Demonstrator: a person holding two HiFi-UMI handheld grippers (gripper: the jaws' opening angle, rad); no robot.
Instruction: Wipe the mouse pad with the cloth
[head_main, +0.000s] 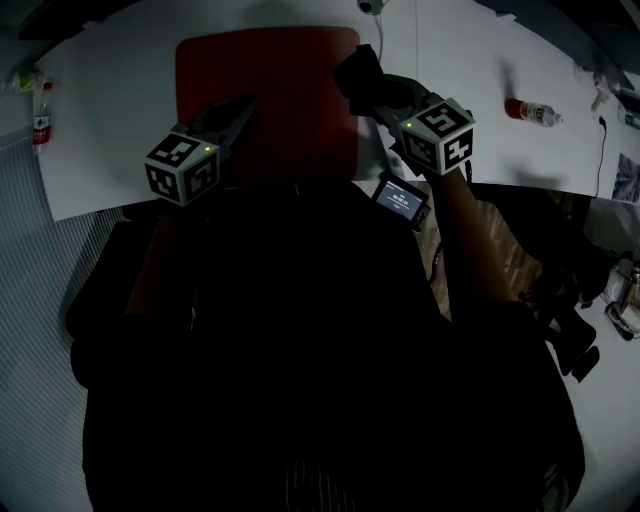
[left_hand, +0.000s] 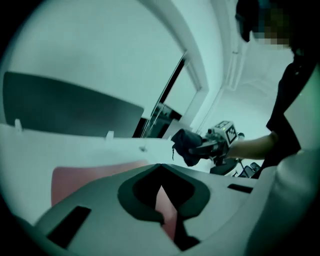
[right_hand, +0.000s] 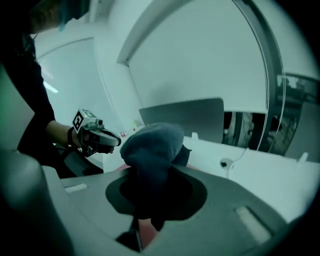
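The red mouse pad (head_main: 270, 90) lies on the white table (head_main: 110, 130) at the far middle. My right gripper (head_main: 372, 82) is shut on a bunched dark cloth (head_main: 358, 72), held over the pad's right edge. In the right gripper view the cloth (right_hand: 150, 145) bulges out of the jaws and hides the fingertips. My left gripper (head_main: 240, 108) hovers over the pad's left part with its jaws together and nothing in them. In the left gripper view only a thin wedge of the pad (left_hand: 85, 177) shows between the jaws, and the cloth (left_hand: 185, 146) hangs to the right.
A bottle (head_main: 40, 115) stands at the table's left edge and another bottle (head_main: 530, 112) lies at the right. A small lit screen (head_main: 400, 200) sits by the near edge. A dark monitor (left_hand: 65, 107) stands behind the pad. The person's dark clothing fills the lower head view.
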